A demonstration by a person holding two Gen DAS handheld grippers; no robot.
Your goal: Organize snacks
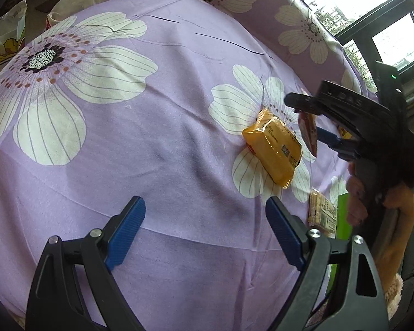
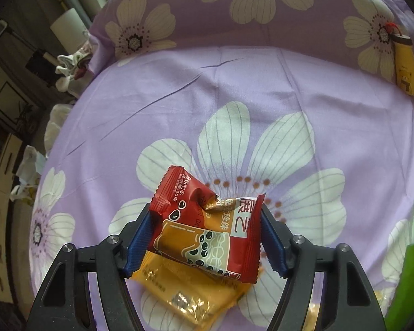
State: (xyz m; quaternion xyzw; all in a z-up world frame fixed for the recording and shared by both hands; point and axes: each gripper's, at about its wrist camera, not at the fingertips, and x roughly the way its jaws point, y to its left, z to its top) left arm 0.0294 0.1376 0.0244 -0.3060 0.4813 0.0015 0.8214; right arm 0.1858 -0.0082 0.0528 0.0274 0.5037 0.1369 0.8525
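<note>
Right gripper (image 2: 207,237) has its jaws pinched on the red snack packet (image 2: 207,229), crumpled, long axis slanting up-left, lifted over the orange packet (image 2: 187,295) on the purple floral sheet (image 2: 262,82), probably for sorting. Left gripper (image 1: 205,231) hangs wide, empty, waiting.

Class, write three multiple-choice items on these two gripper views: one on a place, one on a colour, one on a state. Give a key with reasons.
1. Where does the orange snack packet lie?
A on the flowered purple cloth
B in a drawer
C on a plate

2. What colour is the packet in the right gripper?
A green
B red
C white

3. How is the left gripper?
A gripping a packet
B open, holding nothing
C out of view

Key: A, it rests on a printed flower; B, the red snack packet sits between the jaws; B, only cloth shows between its jaws.
</note>
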